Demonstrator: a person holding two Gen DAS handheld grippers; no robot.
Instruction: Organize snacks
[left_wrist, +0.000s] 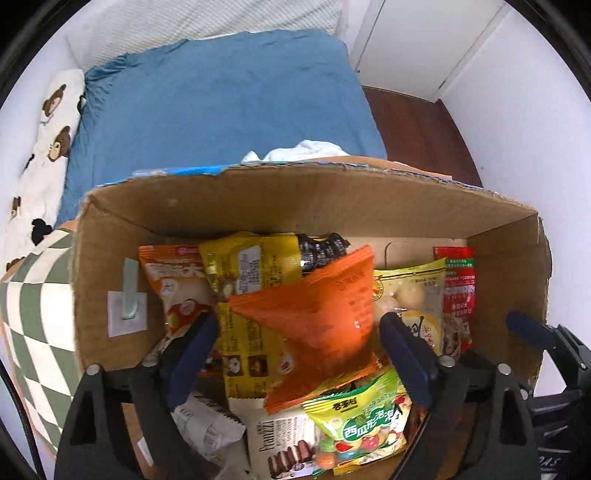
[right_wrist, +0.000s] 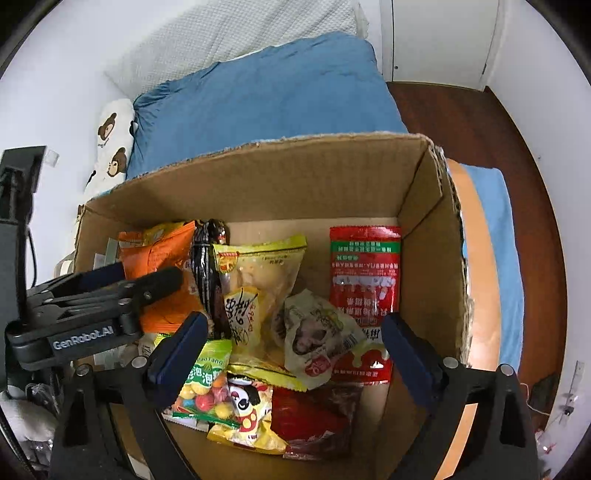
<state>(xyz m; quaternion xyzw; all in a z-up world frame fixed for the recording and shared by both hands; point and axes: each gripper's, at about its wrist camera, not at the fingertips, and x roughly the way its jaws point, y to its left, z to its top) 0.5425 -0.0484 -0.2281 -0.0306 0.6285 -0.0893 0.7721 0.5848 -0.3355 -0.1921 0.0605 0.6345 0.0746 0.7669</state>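
— While both grippers point down into the cardboard box (left_wrist: 303, 206), what does the left gripper (left_wrist: 295, 332) have?
— Nothing gripped. Its 2 jaws stand wide apart, with an orange packet (left_wrist: 321, 317) lying tilted between them on the snack pile.
— And the right gripper (right_wrist: 295, 332)?
— Also spread wide, empty, above a pale wrapped snack (right_wrist: 314, 339) and a red sachet (right_wrist: 364, 273) on the box floor.

Bed w/ blue cover (left_wrist: 221, 103) fills the far side, white textured blanket (right_wrist: 236, 40) beyond it, bear-print pillow (left_wrist: 48, 147) at left. White walls (right_wrist: 55, 74), dark red-brown wood floor (right_wrist: 461, 118) on the right. Green-white checked cloth (left_wrist: 33, 325) nearby. Even daylight.
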